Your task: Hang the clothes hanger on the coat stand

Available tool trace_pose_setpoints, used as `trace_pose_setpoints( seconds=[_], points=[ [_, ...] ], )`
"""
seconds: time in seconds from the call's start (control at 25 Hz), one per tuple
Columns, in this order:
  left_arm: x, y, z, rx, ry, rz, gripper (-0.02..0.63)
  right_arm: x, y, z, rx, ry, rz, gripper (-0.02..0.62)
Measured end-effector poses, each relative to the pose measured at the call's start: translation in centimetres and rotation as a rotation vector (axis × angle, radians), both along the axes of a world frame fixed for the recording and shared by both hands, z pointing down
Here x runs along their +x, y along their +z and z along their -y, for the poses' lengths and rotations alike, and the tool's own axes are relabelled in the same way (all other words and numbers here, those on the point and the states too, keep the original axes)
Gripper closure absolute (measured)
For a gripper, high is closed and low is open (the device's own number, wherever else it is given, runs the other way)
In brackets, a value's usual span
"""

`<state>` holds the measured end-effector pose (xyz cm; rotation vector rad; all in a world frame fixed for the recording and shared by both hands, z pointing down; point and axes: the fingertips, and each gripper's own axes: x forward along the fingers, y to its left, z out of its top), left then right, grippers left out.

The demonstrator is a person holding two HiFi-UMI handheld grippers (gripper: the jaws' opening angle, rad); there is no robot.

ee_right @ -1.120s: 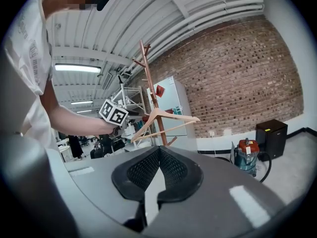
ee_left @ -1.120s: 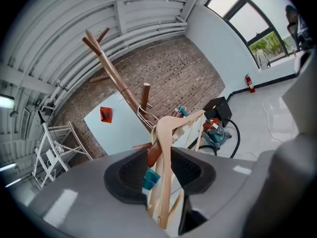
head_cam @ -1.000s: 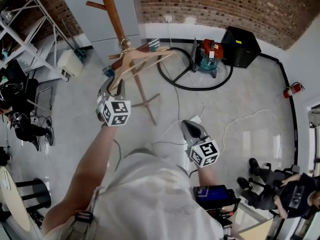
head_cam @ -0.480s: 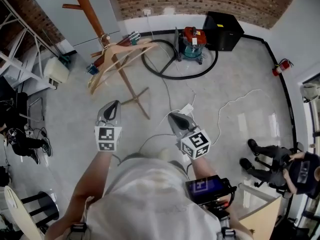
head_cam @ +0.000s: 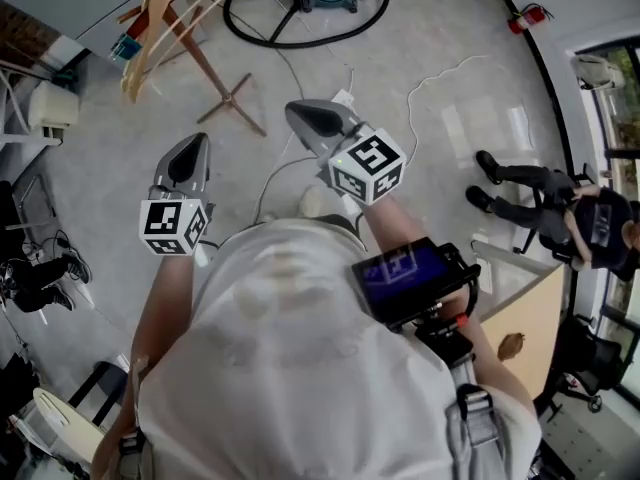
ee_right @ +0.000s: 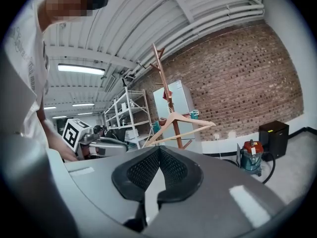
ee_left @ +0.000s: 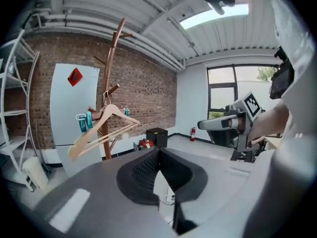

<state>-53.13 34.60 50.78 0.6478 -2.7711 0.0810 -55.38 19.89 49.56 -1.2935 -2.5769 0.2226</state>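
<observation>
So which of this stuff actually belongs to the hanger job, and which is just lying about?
Part of the job: wooden hanger, coat stand, left gripper, right gripper, both shut and empty.
Just lying about: vacuum cleaner, black box, fire extinguisher.

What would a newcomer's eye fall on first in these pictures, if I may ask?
The wooden hanger draws the eye first, hanging on the tall coat stand in front of the brick wall. Next come the left gripper and right gripper, both shut and empty, held apart from the stand. A red and teal vacuum cleaner stands on the floor by the wall.
</observation>
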Motion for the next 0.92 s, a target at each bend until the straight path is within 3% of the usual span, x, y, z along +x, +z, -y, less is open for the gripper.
trace_pose_setpoints(
  seconds=[0.12, 0.4, 0.92],
  points=[
    [2.1, 0.8, -0.4, 0.026, 0.028, -0.027, 0.604, 2.3, -0.4, -1.3, 0.008, 0.002, -0.012, 0.581],
    [4.0, -0.3, -1.1, 0.055, 0.065, 0.001, 0.604, 5.4, -0.8, -3.2, 0.013, 0.009, -0.015, 0.581],
    [5.4, 0.6, -3.1, 0.065, 0.103, 0.011, 0.604, 8.0, 0.4, -5.1, 0.026, 0.067, -0.025, 0.581]
  ],
)
